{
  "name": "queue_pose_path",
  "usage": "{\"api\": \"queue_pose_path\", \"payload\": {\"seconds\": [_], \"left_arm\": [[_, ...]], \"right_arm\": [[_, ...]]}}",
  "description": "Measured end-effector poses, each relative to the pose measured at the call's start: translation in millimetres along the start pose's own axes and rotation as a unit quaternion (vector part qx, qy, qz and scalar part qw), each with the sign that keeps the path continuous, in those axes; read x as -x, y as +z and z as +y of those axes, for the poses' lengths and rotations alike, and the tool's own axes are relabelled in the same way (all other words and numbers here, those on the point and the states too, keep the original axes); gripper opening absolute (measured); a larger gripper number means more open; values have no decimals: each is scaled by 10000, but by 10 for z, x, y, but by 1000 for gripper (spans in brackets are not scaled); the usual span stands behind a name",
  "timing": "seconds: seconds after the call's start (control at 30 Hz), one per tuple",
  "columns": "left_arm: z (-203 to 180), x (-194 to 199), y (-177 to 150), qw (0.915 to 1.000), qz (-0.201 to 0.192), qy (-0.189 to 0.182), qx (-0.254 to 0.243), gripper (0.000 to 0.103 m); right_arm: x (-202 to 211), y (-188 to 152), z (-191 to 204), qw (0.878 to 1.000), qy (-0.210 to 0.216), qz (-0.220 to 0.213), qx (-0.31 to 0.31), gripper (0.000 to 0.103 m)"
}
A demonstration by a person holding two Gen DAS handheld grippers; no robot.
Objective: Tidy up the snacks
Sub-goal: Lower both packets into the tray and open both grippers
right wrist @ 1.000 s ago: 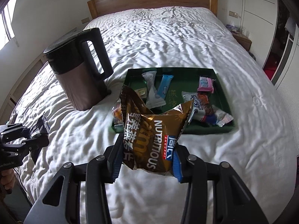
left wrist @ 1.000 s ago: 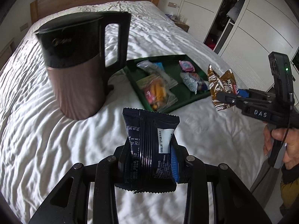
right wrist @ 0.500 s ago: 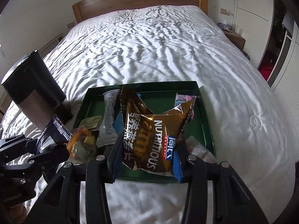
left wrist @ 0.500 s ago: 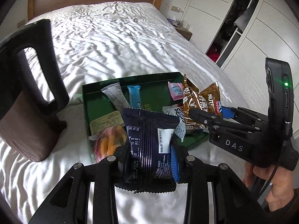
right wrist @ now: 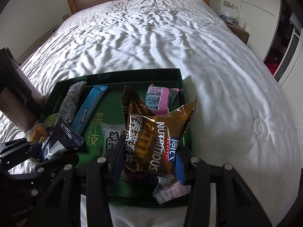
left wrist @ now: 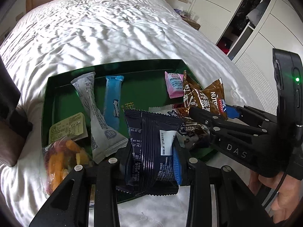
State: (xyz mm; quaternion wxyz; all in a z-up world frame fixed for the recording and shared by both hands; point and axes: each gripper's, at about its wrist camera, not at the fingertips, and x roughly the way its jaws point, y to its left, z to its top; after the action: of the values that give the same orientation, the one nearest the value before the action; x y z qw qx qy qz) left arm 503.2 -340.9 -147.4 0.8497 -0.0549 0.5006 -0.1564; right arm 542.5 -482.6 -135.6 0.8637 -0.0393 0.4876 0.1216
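Right wrist view: we find both grippers loaded and held over the green tray point(right wrist: 121, 73).

We record the right gripper point(right wrist: 149, 162) clamped on a brown oatmeal packet point(right wrist: 157, 132), which stands upright above the tray's right half. At lower left, the left gripper point(right wrist: 40, 150) grips a dark navy packet point(right wrist: 60, 140) over the tray's left edge. Lying in the tray we note a grey packet point(right wrist: 73, 100), a blue bar point(right wrist: 89, 107) just beside it, a pink packet point(right wrist: 161, 99) behind the brown one, and a white packet point(right wrist: 111, 138) partly hidden. The tray rests on a white bedsheet point(right wrist: 170, 37); a dark kettle point(right wrist: 17, 94) stands at its left.
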Motion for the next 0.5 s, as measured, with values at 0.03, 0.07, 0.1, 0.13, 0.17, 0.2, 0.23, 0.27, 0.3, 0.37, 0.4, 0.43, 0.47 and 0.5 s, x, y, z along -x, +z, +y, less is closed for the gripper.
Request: {"api": "queue_pose_path", "payload": {"seconds": [0.03,0.07,0.1,0.13,0.17,0.2,0.23,0.27,0.3,0.37,0.4,0.43,0.47,0.5], "left_arm": [[-2,-31,-2,10000,9,55,8,30],[3,-63,-3,10000,30,66,29,30],[11,-92,-6,9999,62,57,55,30],[17,-103,-14,9999,68,66,66,30],[16,-118,-19,9999,71,74,61,30],[18,-130,-27,9999,79,64,62,30],[20,-143,-36,9999,90,69,72,30],[24,-154,-40,9999,104,64,83,30],[27,-162,-48,9999,105,58,88,30],[41,-173,-61,9999,111,59,93,30],[49,-183,-65,9999,118,57,99,30],[55,-185,-74,9998,122,60,111,30],[64,-194,-81,9998,122,54,123,30],[71,-207,-82,9998,131,62,122,30]], "right_arm": [[-13,12,-14,10000,30,6,-15,23],[-32,23,-26,10000,62,28,-39,24],[-57,36,-32,9999,96,60,-48,25],[-74,48,-32,9999,111,67,-45,26],[-84,60,-29,9999,123,58,-52,26],[-102,73,-24,9999,143,55,-62,26],[-122,85,-15,9998,174,46,-71,26],[-141,96,-5,9997,207,36,-92,27],[-165,107,10,9997,235,30,-102,28],[-210,134,44,9994,320,-2,-115,28],[-235,149,64,9994,332,-20,-116,28],[-256,163,84,9993,354,-39,-118,28],[-278,178,98,9992,385,-57,-134,28],[-302,196,114,9991,403,-66,-136,28]]}}
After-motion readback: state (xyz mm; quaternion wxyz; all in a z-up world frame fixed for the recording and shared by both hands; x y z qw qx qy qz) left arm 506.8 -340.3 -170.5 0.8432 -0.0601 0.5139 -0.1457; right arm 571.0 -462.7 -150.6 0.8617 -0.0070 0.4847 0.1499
